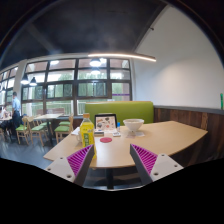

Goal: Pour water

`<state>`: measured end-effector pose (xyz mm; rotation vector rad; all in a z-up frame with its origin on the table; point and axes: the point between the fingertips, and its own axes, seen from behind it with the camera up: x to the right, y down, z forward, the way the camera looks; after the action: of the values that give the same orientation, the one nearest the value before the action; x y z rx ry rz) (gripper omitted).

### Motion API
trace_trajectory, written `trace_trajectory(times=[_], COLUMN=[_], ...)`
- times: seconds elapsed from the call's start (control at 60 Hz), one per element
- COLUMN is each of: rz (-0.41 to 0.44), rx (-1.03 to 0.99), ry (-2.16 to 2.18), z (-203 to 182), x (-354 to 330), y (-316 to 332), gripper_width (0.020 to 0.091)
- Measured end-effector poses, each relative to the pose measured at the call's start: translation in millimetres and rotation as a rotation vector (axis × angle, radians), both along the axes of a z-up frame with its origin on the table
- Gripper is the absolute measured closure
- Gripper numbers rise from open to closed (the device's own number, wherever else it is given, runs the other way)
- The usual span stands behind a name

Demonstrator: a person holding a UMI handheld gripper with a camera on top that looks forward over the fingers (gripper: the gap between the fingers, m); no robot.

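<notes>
a: what am i looking at, going left to right?

b: far left there's a person seated by the windows, well apart from us. on the counter i see a yellow bottle standing upright, long axis vertical, then a small red thing just beside it that i can't identify, then a white bowl further right.

a: and the fingers?

b: the gripper is spread open, holding nothing, with the pads showing a clear gap.

a: where does the bottle lie from them?

b: ahead and to the left, beyond the left finger, not between them. i judge i'd swing left and advance so the bottle sits in the gap.
</notes>
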<state>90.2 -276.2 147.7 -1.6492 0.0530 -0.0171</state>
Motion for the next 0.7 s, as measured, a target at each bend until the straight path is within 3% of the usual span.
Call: trace_trajectory(times=[0.317,0.517,0.7], rz=[0.024,0.065,0.014], rx=[-0.052,-0.106,-0.077], ry=[0.002,-0.007,-0.002], z=[-31,-56,-61], x=[-37,-87,-106], y=[44,117,197], gripper_width=[0.0297,0.0299,0.0300])
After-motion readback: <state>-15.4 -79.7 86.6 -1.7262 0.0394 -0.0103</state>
